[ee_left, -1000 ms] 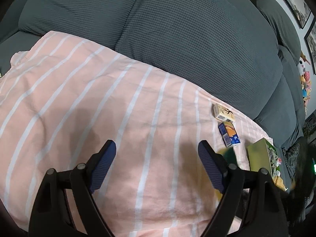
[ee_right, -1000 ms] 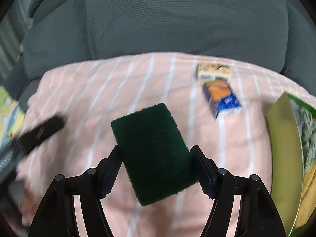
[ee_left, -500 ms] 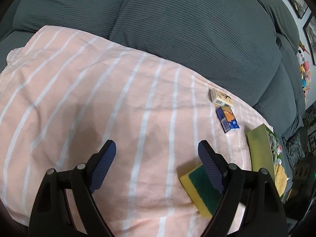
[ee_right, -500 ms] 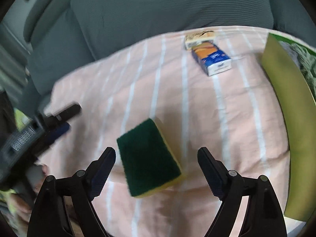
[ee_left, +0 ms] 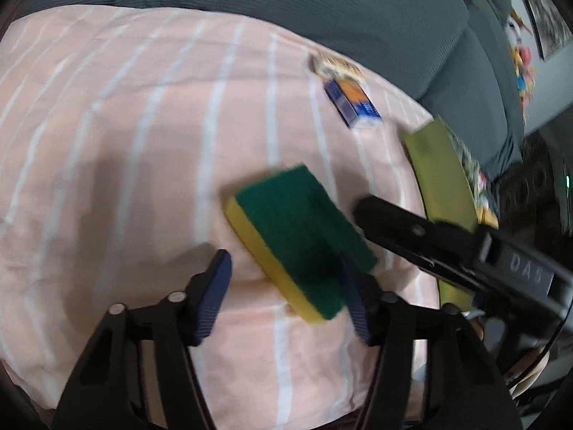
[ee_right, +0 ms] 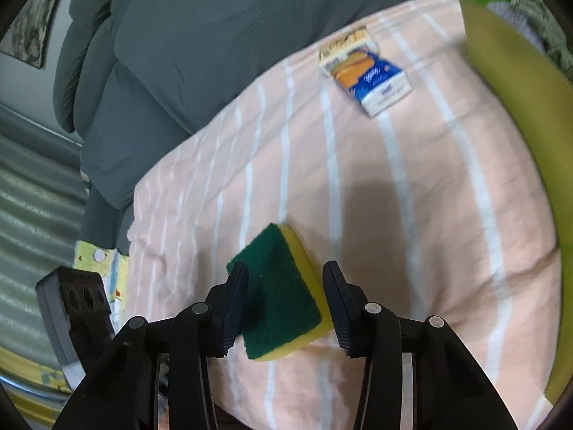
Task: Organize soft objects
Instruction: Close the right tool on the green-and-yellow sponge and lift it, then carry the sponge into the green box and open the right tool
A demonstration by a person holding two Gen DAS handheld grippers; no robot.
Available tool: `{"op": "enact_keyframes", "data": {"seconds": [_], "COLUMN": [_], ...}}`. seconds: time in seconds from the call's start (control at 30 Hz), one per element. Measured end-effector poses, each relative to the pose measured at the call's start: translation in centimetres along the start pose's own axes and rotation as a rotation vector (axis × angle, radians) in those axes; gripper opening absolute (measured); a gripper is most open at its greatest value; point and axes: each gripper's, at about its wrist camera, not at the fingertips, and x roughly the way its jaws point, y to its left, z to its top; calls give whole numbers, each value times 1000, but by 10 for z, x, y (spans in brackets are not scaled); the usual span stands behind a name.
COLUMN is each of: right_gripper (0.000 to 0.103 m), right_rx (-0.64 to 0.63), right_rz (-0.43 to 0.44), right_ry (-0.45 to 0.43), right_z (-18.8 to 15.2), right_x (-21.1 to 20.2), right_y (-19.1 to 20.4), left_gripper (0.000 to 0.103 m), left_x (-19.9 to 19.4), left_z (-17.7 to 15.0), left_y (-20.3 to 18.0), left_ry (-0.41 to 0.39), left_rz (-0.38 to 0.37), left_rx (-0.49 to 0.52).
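Now that the sponge (ee_right: 283,294) lies released on the striped cloth (ee_right: 412,193), both grippers, left (ee_left: 286,292) and right (ee_right: 284,308), have half-closed, gripping nothing; placement appears complete.

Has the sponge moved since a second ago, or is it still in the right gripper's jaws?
Yes. The sponge has dropped from those jaws onto the striped cloth, well short of the tissue packs.
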Motion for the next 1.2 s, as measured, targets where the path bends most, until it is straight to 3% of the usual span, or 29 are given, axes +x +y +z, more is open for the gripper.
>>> {"op": "enact_keyframes", "data": {"seconds": [0.03,0.1,0.27,0.53,0.67,0.97,1.2], "right_gripper": [46,46,47,47,47,47,47], "right_rx": [2,16,0,-26,-20,72,191], "right_rz": [1,12,-14,21,-18,-80,-84], "right_ry": [9,41,26,-207,-337,-564,-557], "right_z": [0,0,-6,4,8,20,39], "right_x": [3,12,13,-66,-109,-177,-173], "right_y": [0,-2,3,5,-3,-56,-105], "left_gripper": [43,42,36,36,36,36,36], "left_x": [5,9,-2,-29,-31,1,46], "left_z": [-2,-2,-2,7,16,40,50], "left_y": [-4,-5,-21,-87,-126,-210,-241], "left_ry": [10,17,-74,-266,-303,-289,-212], "left_rz": [-12,-41,-19,-86,-138,-240,-205], "left_rx": [13,10,86,282,368,518,568]}}
